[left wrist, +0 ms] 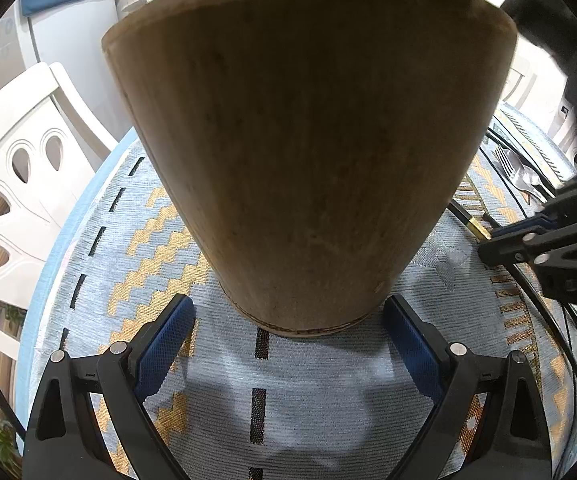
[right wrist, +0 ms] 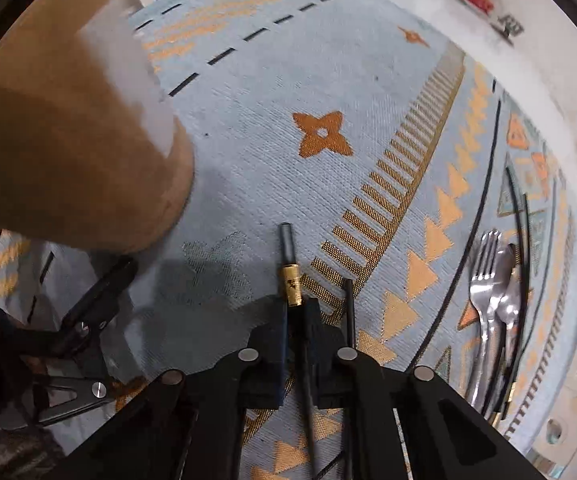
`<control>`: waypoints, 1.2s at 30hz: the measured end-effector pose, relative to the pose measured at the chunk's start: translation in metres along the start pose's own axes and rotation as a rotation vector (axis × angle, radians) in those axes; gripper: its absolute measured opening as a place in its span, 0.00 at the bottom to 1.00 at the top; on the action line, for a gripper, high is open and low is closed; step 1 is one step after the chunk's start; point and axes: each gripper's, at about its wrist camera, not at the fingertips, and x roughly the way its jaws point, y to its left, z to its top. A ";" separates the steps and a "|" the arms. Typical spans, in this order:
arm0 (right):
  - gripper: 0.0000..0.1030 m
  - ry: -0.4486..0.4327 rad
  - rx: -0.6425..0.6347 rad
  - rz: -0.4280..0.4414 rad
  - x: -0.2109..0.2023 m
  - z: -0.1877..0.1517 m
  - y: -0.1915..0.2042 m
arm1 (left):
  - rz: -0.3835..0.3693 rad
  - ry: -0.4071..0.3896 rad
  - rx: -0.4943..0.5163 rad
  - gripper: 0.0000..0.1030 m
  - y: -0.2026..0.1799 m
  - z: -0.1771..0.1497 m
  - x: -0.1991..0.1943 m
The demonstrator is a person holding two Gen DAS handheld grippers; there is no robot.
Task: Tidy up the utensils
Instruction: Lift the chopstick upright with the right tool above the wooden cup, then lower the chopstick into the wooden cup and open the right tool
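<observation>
Through the left wrist camera I see my left gripper [left wrist: 288, 320] spread wide, its blue-padded fingers [left wrist: 164, 340] standing either side of the base of the tall, round wooden utensil holder [left wrist: 304, 152] without touching it. The holder stands upright on the pale blue woven tablecloth with orange zigzag and black dash patterns [left wrist: 224, 368] and fills most of this view. To the left, past the cloth's edge, stands a white plastic chair with teardrop cut-outs [left wrist: 20, 184].

My right gripper [right wrist: 296, 320] is clenched on a thin black chopstick with a gold band near its end [right wrist: 291, 280]; the stick runs forward between the pads, and its grey tip points out over the cloth, just right of the wooden holder [right wrist: 68, 140]. I cannot tell whether the tip touches the cloth. A second plain black chopstick [right wrist: 348, 312] lies just beside the right finger, outside the grasp.

Well off to the right on the cloth lie a silver metal fork [right wrist: 482, 280] and a silver metal spoon [right wrist: 508, 300], side by side and touching, with more thin black chopsticks [right wrist: 522, 264] along their far side. In the left wrist view the right gripper [left wrist: 528, 236] shows at the right edge, near that same cutlery.
</observation>
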 end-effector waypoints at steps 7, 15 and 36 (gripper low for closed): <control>0.06 -0.228 0.157 0.210 -0.062 -0.027 -0.025 | -0.001 0.001 -0.001 0.94 0.000 0.000 0.000; 0.06 -0.508 0.298 0.187 -0.168 -0.068 -0.069 | -0.005 0.003 -0.003 0.94 0.002 0.002 0.000; 0.06 -0.996 0.375 0.280 -0.335 -0.001 -0.054 | 0.000 0.003 -0.001 0.94 0.002 0.002 0.002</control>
